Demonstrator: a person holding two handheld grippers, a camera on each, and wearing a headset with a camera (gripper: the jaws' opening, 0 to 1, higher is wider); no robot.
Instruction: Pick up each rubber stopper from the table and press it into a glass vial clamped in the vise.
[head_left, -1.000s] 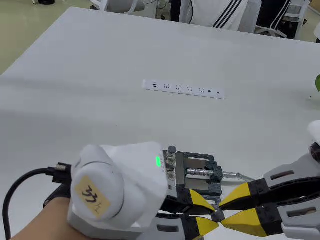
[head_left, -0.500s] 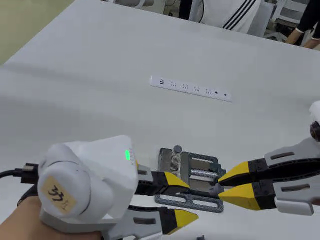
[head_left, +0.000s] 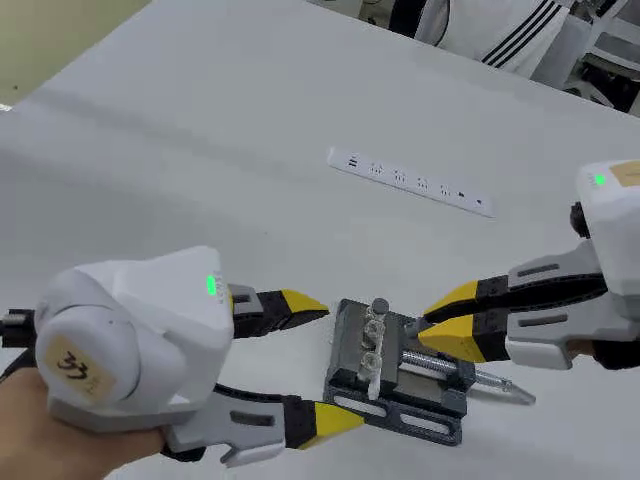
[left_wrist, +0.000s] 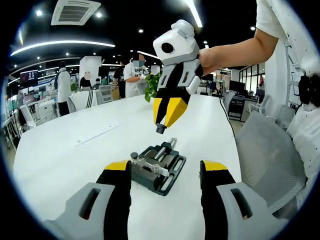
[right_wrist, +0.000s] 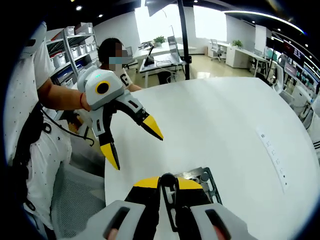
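- My white-bodied, yellow-tipped left claw (head_left: 314, 362) is spread wide, with nothing between its tips.
- A yellow sticker (head_left: 78, 368) on the back of its housing carries handwriting that I read as "33". A green light (head_left: 210, 286) glows on the side of the housing.
- My right claw (head_left: 428, 326), of the same white and yellow build, is pinched on a small dark round rubber stopper (right_wrist: 167, 178). In the right gripper view the stopper sits right between the two yellow tips.
- The dark grey metal vise (head_left: 402, 392) stands on the white desk (head_left: 200, 150), just ahead of the left claw's open tips and below the right claw's tips.
- In the left gripper view the right claw (left_wrist: 160, 126) hangs above the vise's screw end, and the dark stopper at its tips is clear of the vise.
- A short row of clear glass vials (head_left: 371, 338) is clamped upright in the vise, left of the right claw's tips. I cannot count them for certain.
- The vial farthest from me wears a grey stopper (head_left: 380, 305).
- A long white power strip (head_left: 412, 182) lies on the desk well beyond both claws. Its markings are too small for me to read.
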